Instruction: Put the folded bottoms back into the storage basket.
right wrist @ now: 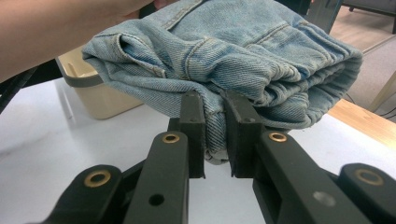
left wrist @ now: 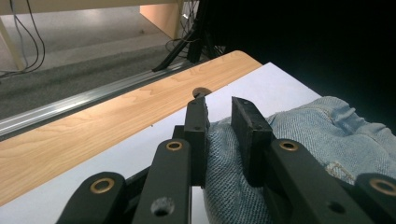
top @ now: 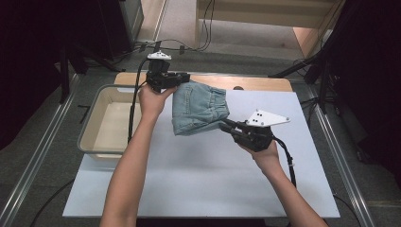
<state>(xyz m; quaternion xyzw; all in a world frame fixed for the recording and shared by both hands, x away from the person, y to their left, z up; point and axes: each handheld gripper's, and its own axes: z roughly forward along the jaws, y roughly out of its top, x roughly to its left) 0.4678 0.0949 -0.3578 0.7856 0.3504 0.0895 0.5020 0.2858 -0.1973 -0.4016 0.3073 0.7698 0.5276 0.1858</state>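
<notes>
Table [top: 198, 179] space on the near side lies bare under its white sheet, with a beige bin [top: 101, 137] at the left edge. Folded jeans [top: 198, 109] hang lifted above the far middle, just right of the bin. Left tool [top: 182, 79] is clamped on the far corner of the denim, right tool [top: 226, 126] on the near right edge. Judging by this, folding looks done and the bundle is in carry; what remains is lowering it into the bin and letting go.

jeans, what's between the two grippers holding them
The folded jeans span the whole gap between the left gripper and right gripper; the high view shows it.
</notes>
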